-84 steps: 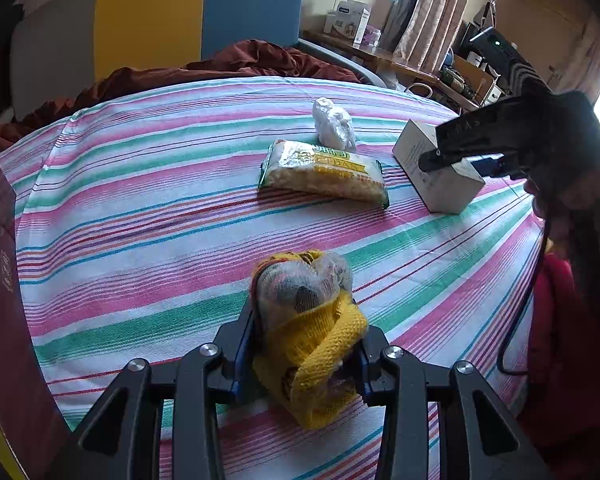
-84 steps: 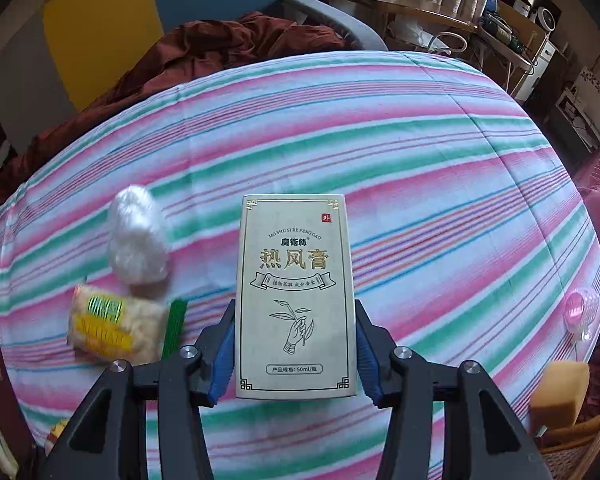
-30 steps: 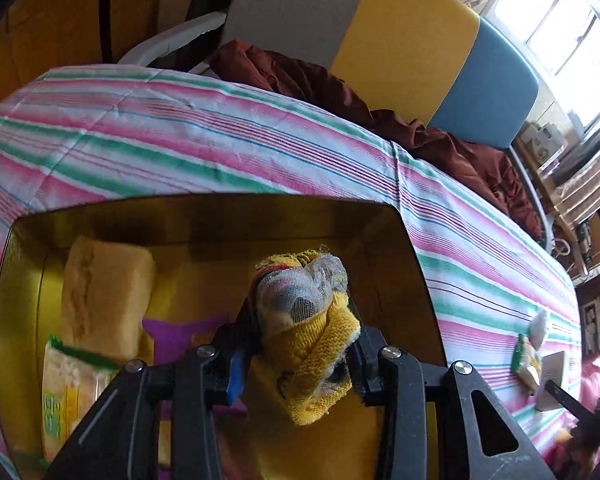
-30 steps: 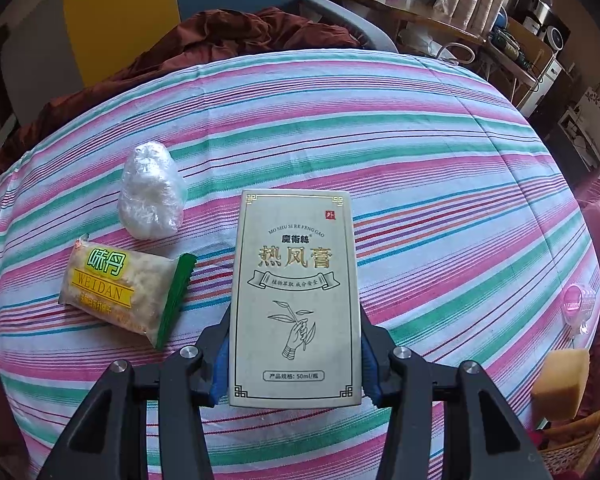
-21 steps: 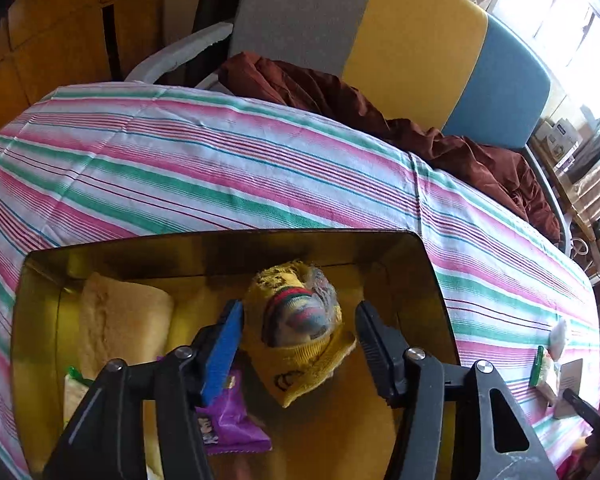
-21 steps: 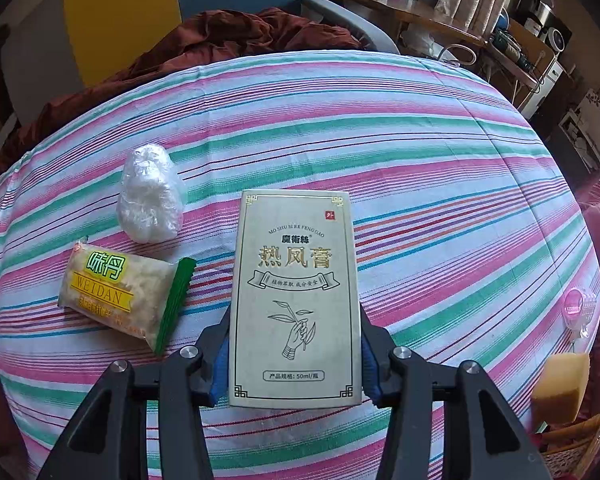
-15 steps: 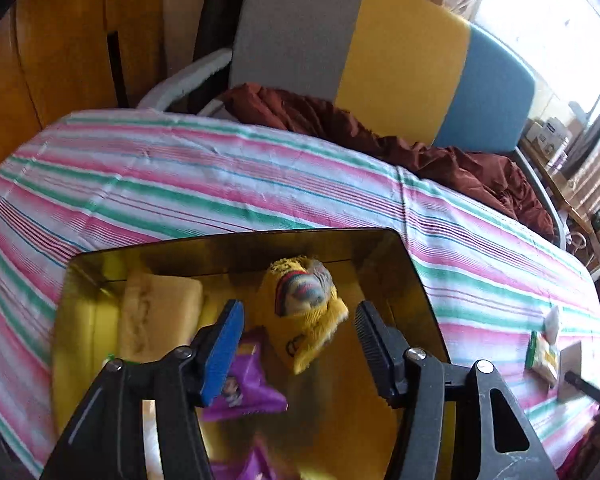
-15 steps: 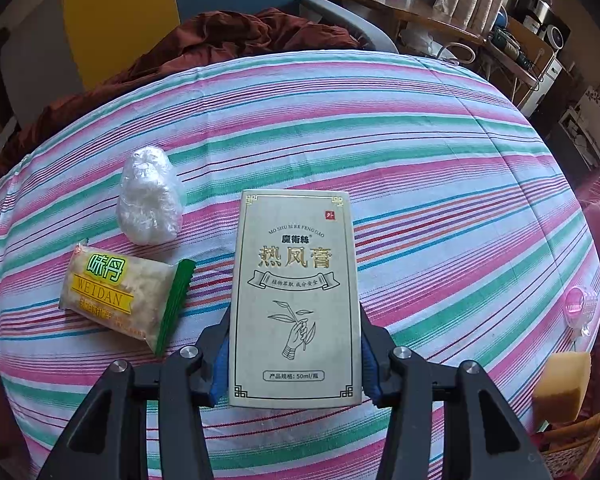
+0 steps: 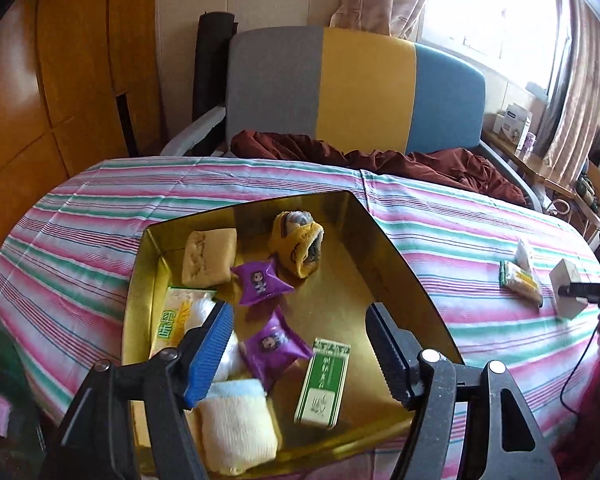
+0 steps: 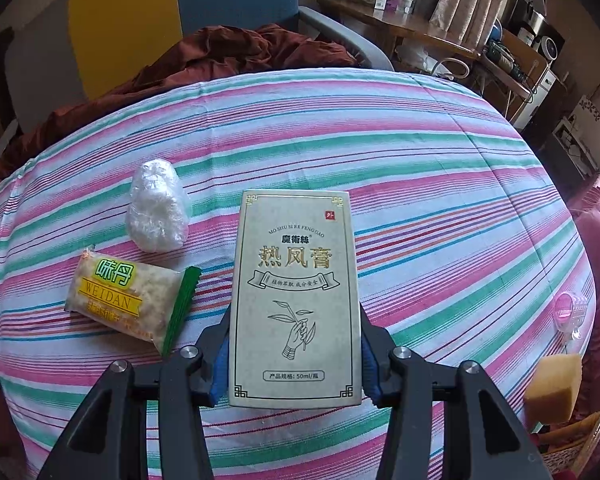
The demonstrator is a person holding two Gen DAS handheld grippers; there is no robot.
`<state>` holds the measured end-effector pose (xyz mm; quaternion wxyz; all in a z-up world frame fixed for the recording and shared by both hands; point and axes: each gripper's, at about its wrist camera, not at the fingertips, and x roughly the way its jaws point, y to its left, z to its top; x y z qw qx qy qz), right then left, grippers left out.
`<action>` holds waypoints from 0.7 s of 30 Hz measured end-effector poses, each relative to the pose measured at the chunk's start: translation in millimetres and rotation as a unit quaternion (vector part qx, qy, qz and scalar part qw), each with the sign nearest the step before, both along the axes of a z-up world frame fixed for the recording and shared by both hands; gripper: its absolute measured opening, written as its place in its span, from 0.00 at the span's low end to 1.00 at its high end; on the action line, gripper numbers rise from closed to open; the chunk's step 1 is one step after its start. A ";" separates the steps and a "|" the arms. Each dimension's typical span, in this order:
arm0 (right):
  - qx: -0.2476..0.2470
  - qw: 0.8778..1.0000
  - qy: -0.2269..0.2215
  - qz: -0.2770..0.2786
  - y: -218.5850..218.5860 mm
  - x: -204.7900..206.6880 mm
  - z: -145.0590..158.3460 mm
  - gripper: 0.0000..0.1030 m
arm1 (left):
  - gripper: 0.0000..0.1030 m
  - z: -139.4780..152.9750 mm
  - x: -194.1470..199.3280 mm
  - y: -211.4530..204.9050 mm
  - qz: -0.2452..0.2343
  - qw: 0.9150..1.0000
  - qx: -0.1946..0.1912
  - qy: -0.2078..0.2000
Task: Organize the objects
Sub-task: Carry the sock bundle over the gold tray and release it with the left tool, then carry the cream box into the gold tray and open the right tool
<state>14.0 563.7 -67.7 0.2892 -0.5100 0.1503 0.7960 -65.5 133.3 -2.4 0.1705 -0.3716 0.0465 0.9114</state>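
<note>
**In the gold tray, a full load; one box held over the cloth**

On the striped bedcover, toward its left end, sits the gold tray. Near the tray's far wall lies the yellow knitted sock bundle, with a tan bun beside it toward the far left corner. Two purple snack packets lie down the middle, a yellow-green snack pack rests against the left wall, a pale folded towel fills the near left corner, and a green-and-white carton lies by the near edge.

The left gripper hangs above the tray, its jaws opening with nothing between them.

Toward the cover's right end, the right gripper is clamped on a pale beige box printed with a hand and sprig, held flat-faced over the stripes. Just left of it on the cloth lie a Weidan snack pack and, beyond that, a white plastic-wrapped lump. A rumpled maroon blanket edges the far side.
</note>
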 end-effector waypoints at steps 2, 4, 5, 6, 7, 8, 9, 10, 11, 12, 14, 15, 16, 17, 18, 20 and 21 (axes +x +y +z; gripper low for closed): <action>0.010 1.000 0.009 0.005 -5.1 1.4 6.4 0.49 | 0.68 0.1 7.5 -3.5 -0.002 1.000 -0.003 0.008; 0.018 1.000 0.021 0.009 -8.9 3.1 14.3 0.49 | 0.68 -0.6 12.5 -7.0 -0.003 1.000 -0.005 0.012; 0.020 0.999 0.027 0.010 -10.7 4.8 18.4 0.49 | 0.68 -0.7 14.7 -8.6 -0.004 1.000 -0.007 0.015; 0.021 0.999 0.032 0.012 -12.4 6.6 22.5 0.49 | 0.69 -0.7 16.5 -9.7 -0.004 1.000 -0.009 0.019; 0.023 0.999 0.035 0.016 -16.1 8.7 26.7 0.49 | 0.69 -1.2 18.0 -10.9 -0.003 1.000 -0.009 0.020; 0.028 0.999 0.038 0.021 -21.1 10.4 31.3 0.49 | 0.69 -2.0 18.8 -12.2 -0.004 1.000 -0.007 0.019; 0.034 0.998 0.042 0.029 -27.7 11.6 37.0 0.49 | 0.69 -3.1 19.2 -13.1 -0.005 1.000 -0.005 0.017; 0.039 0.997 0.047 0.040 -35.4 12.3 43.7 0.49 | 0.69 -4.3 19.5 -13.8 -0.005 1.000 -0.004 0.015; 0.042 0.996 0.053 0.052 -43.5 12.1 50.6 0.49 | 0.69 -5.2 20.3 -14.8 -0.005 1.000 -0.002 0.014; 0.045 0.995 0.060 0.065 -53.8 11.6 58.0 0.49 | 0.69 -6.2 20.8 -15.9 -0.005 1.000 0.000 0.012; 0.045 0.991 0.075 0.099 -76.6 8.0 72.0 0.49 | 0.69 -8.2 20.8 -18.2 -0.005 1.000 0.005 0.008; 0.045 0.989 0.082 0.119 -90.3 5.1 78.2 0.49 | 0.69 -8.9 21.4 -19.0 -0.004 1.000 0.007 0.006; 0.046 0.985 0.088 0.141 -105.3 1.4 84.2 0.49 | 0.69 -9.5 21.7 -20.1 -0.004 1.000 0.008 0.005; 0.047 0.981 0.093 0.164 -121.6 -2.8 89.3 0.49 | 0.69 -9.8 22.1 -21.6 -0.003 1.000 0.010 0.005; 0.046 0.977 0.097 0.186 -137.4 -6.1 92.2 0.49 | 0.69 -10.0 22.5 -23.4 -0.002 1.000 0.011 0.006; 0.041 0.966 0.104 0.232 -171.7 -13.1 96.8 0.49 | 0.69 -11.0 22.5 -27.9 0.000 1.000 0.013 0.005; 0.038 0.961 0.105 0.254 -188.8 -16.7 97.7 0.49 | 0.69 -11.7 22.2 -31.4 0.004 1.000 0.015 0.003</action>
